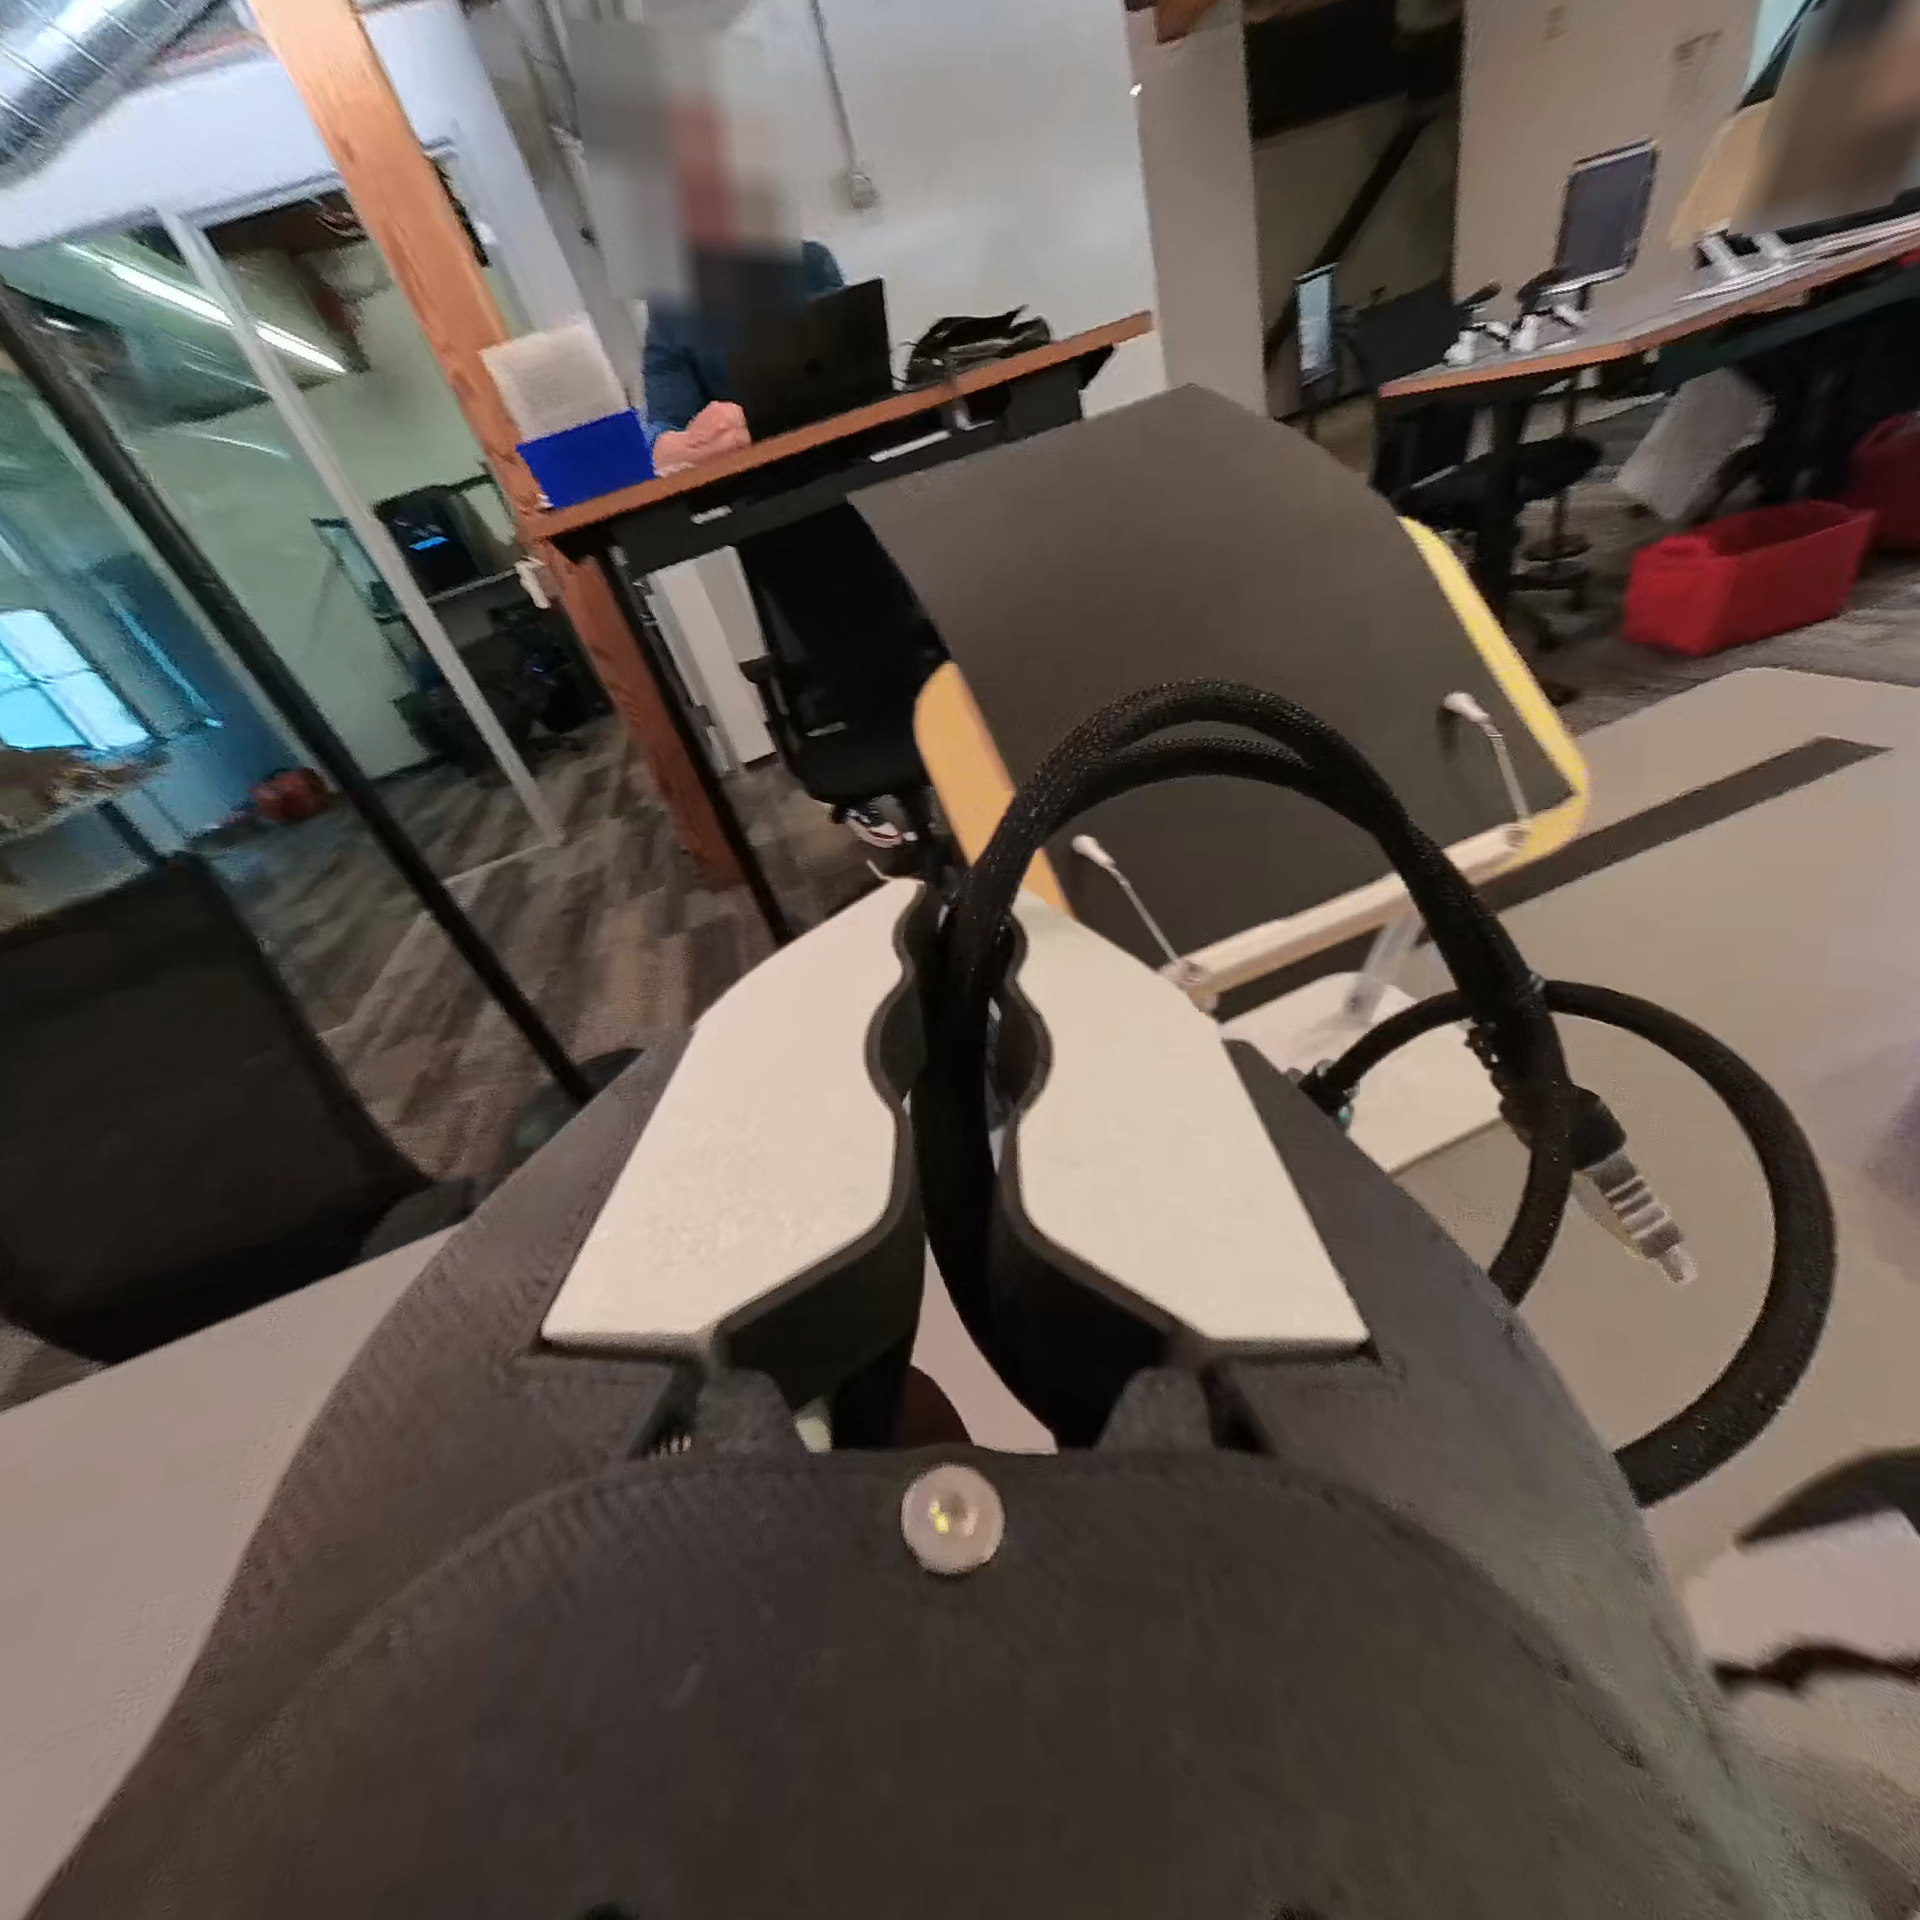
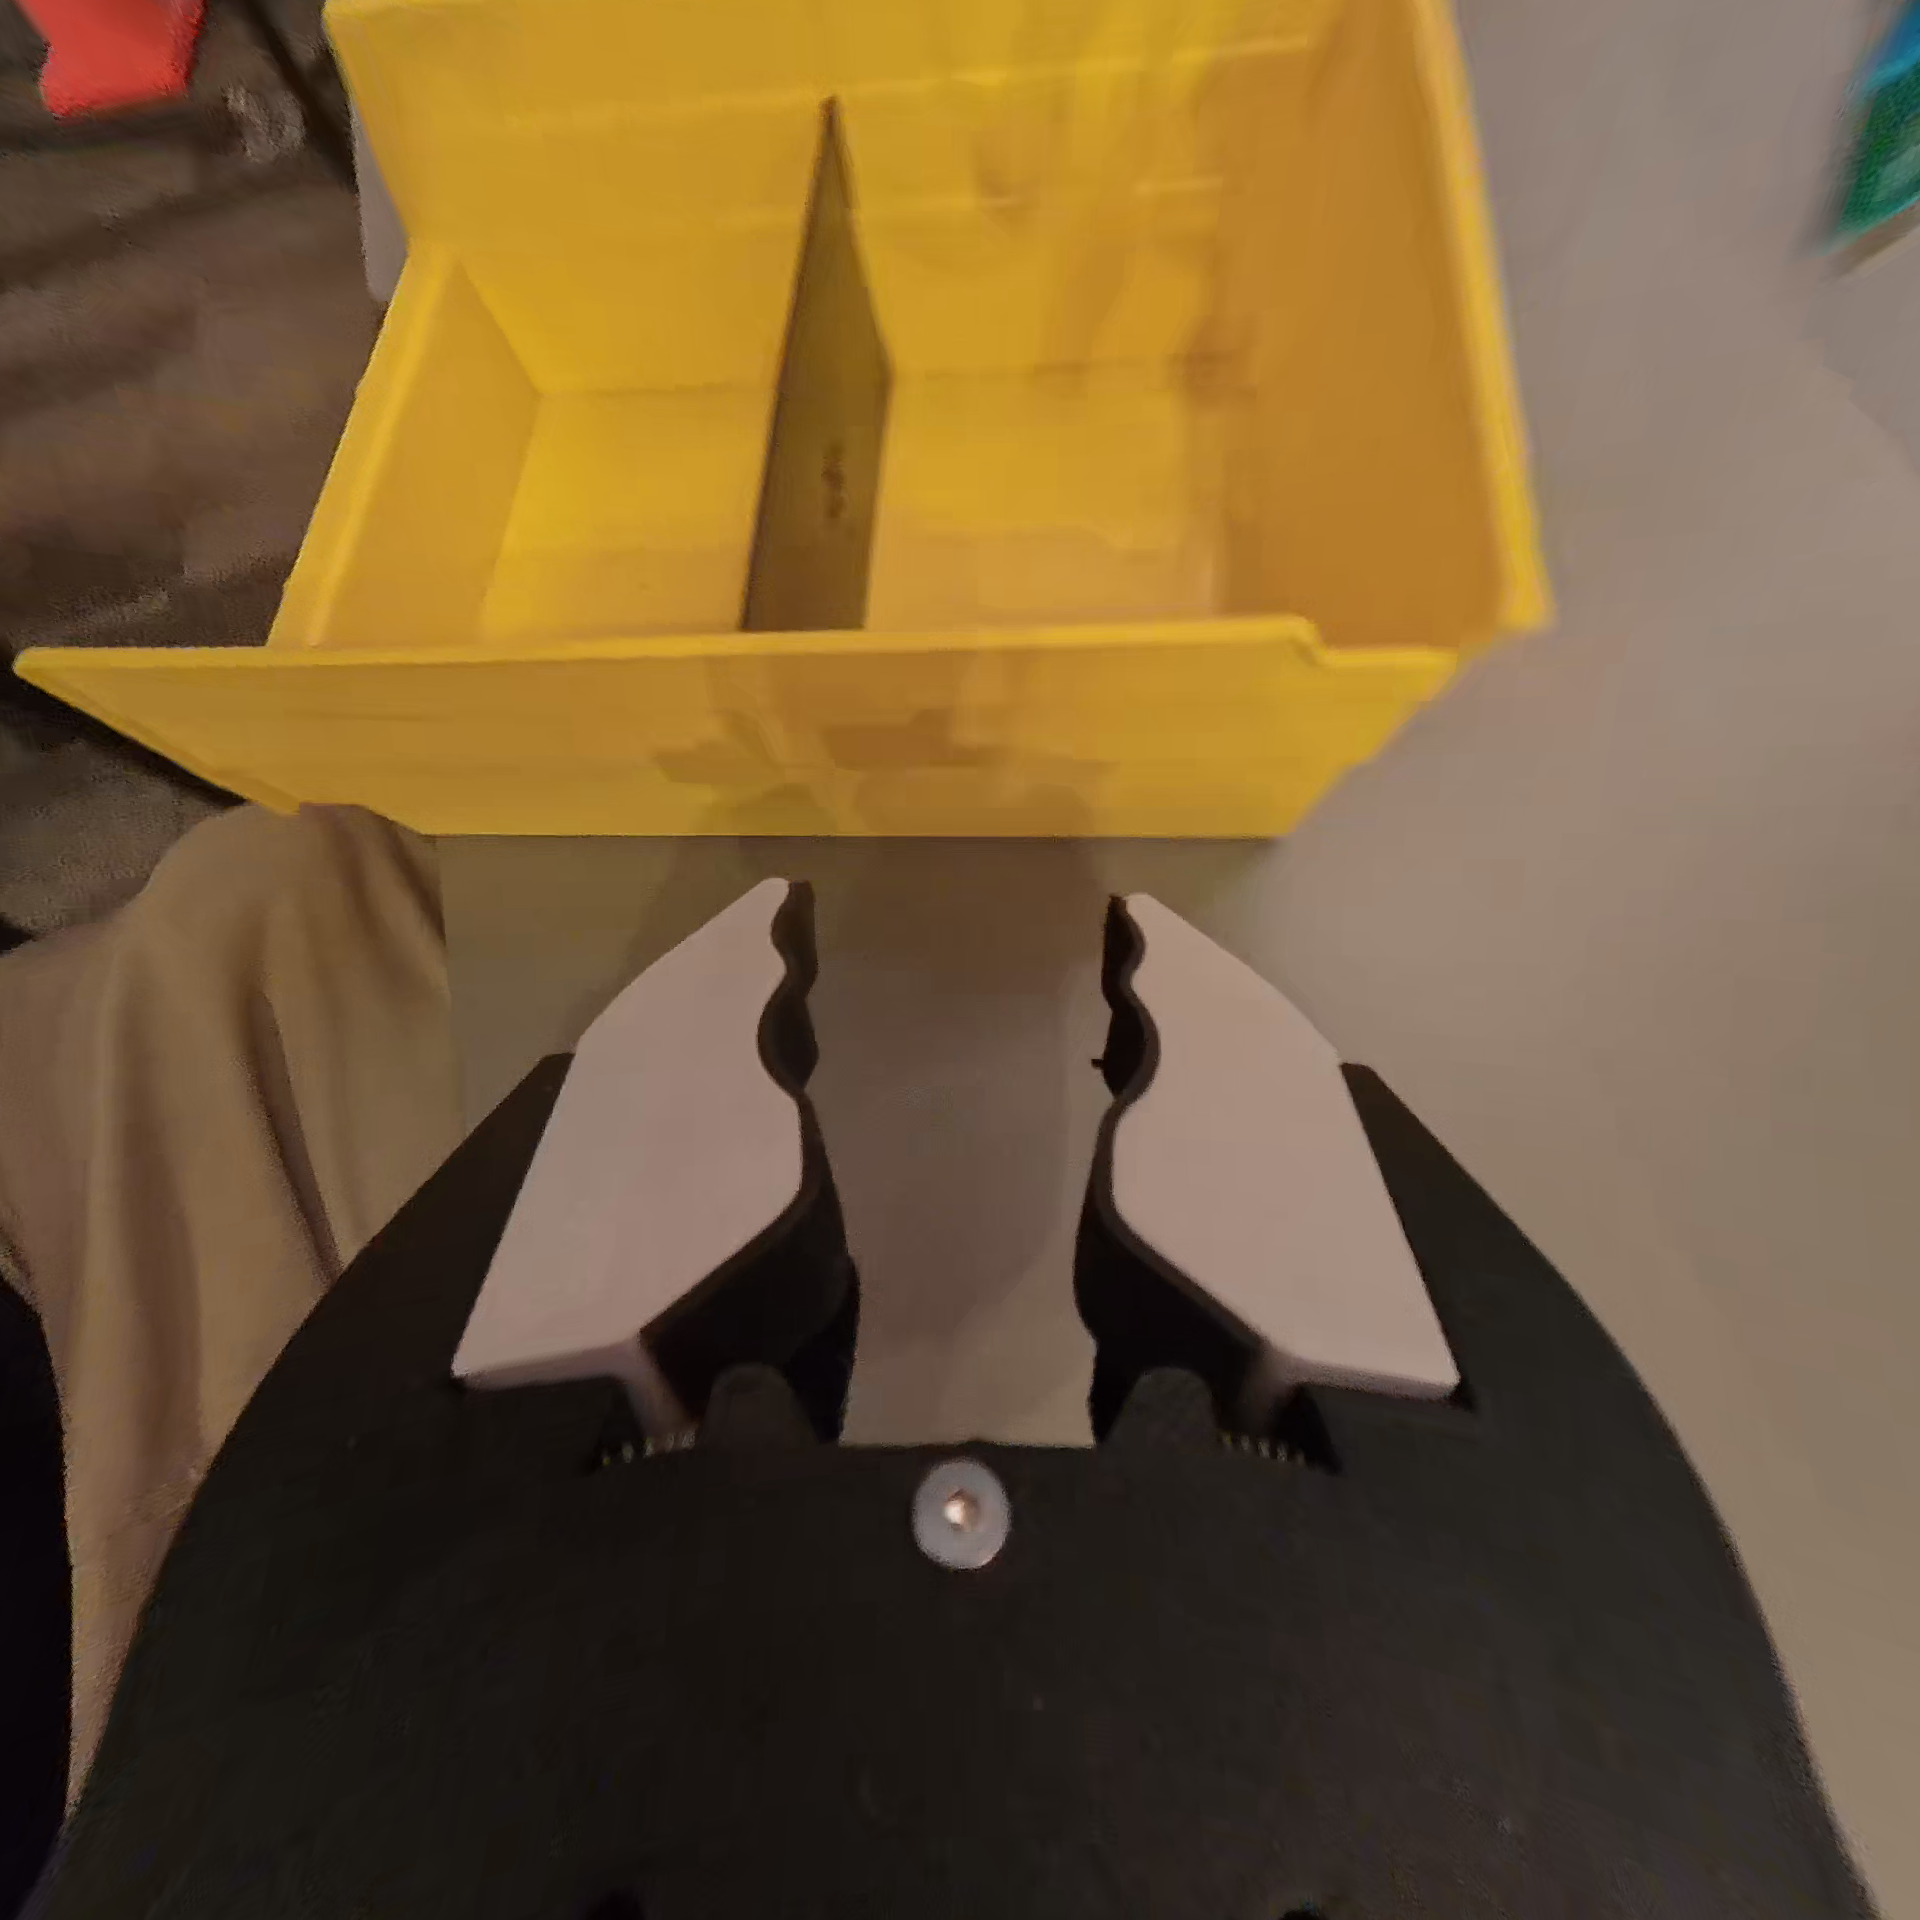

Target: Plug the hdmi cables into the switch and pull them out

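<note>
My left gripper [image 1: 961,935] is shut on a black braided cable [image 1: 1247,717], lifted above the grey table [image 1: 1766,935]. The cable arches up and to the right from the jaws and ends in a silver plug [image 1: 1631,1205] that hangs free. Another loop of the same cable [image 1: 1797,1226] curls below it. My right gripper [image 2: 956,914] is open and empty, low over the table just in front of a yellow bin [image 2: 727,727] with a centre divider [image 2: 831,416]. Both bin compartments look empty. The switch is not in view.
A dark curved panel with yellow edges [image 1: 1143,582] stands on the table behind the cable. A beige cloth [image 2: 208,1091] lies left of my right gripper. A person sits at a wooden desk [image 1: 831,436] beyond. A red bin [image 1: 1745,571] is on the floor.
</note>
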The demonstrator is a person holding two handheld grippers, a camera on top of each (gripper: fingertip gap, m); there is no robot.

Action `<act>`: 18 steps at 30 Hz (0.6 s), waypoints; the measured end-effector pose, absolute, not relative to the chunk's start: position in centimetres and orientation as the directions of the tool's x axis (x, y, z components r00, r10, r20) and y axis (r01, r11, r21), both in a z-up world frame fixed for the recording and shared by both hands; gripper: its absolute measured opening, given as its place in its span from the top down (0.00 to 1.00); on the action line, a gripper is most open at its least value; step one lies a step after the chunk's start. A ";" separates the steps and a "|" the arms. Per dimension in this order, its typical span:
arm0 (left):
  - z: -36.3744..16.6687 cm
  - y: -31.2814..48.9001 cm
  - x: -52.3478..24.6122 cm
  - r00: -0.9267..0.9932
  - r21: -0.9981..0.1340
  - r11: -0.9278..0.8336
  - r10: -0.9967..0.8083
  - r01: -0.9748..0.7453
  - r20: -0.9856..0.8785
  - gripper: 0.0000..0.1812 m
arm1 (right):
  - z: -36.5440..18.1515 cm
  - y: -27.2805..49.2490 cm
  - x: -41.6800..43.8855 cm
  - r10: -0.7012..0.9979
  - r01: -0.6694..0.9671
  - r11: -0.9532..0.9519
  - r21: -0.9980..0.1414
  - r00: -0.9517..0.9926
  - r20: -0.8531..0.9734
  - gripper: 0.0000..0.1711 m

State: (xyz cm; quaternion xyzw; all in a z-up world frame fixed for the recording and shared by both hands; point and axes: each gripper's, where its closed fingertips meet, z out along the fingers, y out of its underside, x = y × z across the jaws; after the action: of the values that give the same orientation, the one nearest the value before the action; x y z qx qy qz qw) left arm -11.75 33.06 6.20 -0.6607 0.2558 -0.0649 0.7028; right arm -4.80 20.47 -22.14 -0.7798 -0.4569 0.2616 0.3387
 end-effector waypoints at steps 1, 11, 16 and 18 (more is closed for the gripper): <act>5.5 32.7 -10.9 0.854 -0.968 0.104 -0.455 -0.229 -0.251 0.95 | -21.7 21.0 -3.5 0.868 0.490 -0.372 -0.788 0.483 -0.110 0.67; 3.1 27.1 0.5 0.719 -0.998 -0.001 -0.693 -0.059 -0.042 0.95 | -14.9 25.7 5.1 0.674 0.108 -0.210 -0.972 0.736 -0.064 0.62; 1.1 26.7 1.2 0.643 -0.992 -0.128 -0.758 0.018 0.110 0.96 | -11.8 25.0 8.1 0.635 0.204 -0.040 -0.978 0.761 0.133 0.85; -0.9 26.8 0.9 0.614 -0.983 -0.182 -0.776 0.002 0.145 0.96 | -11.4 24.6 8.9 0.617 0.283 -0.022 -0.959 0.758 0.210 0.88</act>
State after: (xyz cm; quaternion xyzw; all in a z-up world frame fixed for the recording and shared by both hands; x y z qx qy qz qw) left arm 0.89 26.82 -0.86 -0.6904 0.2802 -0.3380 0.5749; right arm 8.94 24.62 -11.35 -0.7019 -0.3207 0.1343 0.6216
